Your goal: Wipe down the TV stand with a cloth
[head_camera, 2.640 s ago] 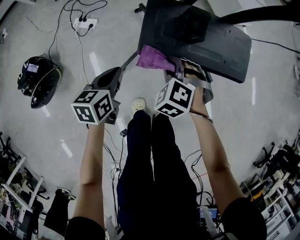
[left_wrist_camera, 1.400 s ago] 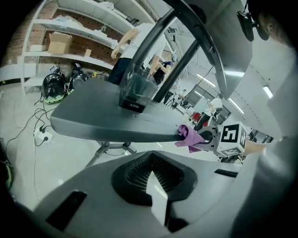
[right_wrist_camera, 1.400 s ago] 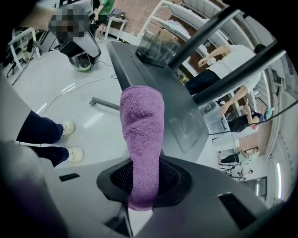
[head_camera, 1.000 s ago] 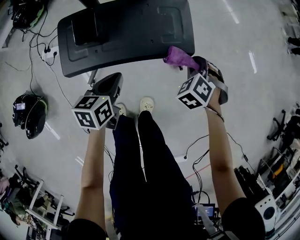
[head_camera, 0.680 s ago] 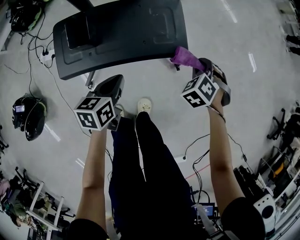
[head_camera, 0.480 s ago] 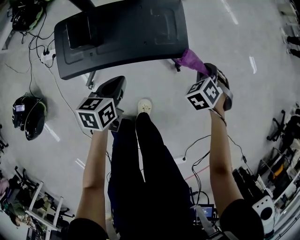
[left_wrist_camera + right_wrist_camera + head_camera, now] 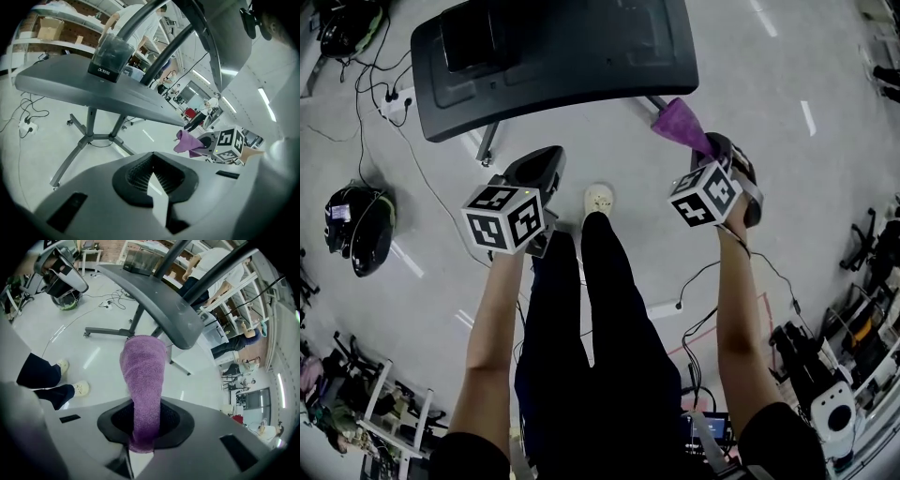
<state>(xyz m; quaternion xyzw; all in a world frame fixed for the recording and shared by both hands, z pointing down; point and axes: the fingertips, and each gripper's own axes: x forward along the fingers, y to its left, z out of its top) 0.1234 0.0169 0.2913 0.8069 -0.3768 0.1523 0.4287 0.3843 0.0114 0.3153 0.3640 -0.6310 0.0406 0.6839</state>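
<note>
Since half a second ago the right hand-held gripper (image 7: 711, 148) has drawn back towards the person. The purple cloth (image 7: 678, 122), earlier against the near edge of the TV stand (image 7: 553, 52), now hangs just off that edge's right corner. The left gripper view shows it apart from the stand.

Right hand-held gripper: jaws pinch one end of the cloth, and the free end stands out as a narrow roll. Left hand-held gripper (image 7: 549, 156): jaws pressed together on nothing, held low beside the stand.

Likely faults:
- A rolled cloth meets the surface only along a thin strip, so patches may go unwiped.
- Drag on the edge may tug the cloth out of the jaws.
- A hard push may shift the stand on its spread legs (image 7: 89, 138) or strike the black box (image 7: 110, 58) that sits on it.
- Loose cables (image 7: 441, 202) lie near the person's shoe (image 7: 598, 199).

Surface: a dark grey matt shelf, otherwise bare. Room: a pale glossy floor with a power strip (image 7: 398, 101), storage racks (image 7: 51, 33) behind and people far off.
</note>
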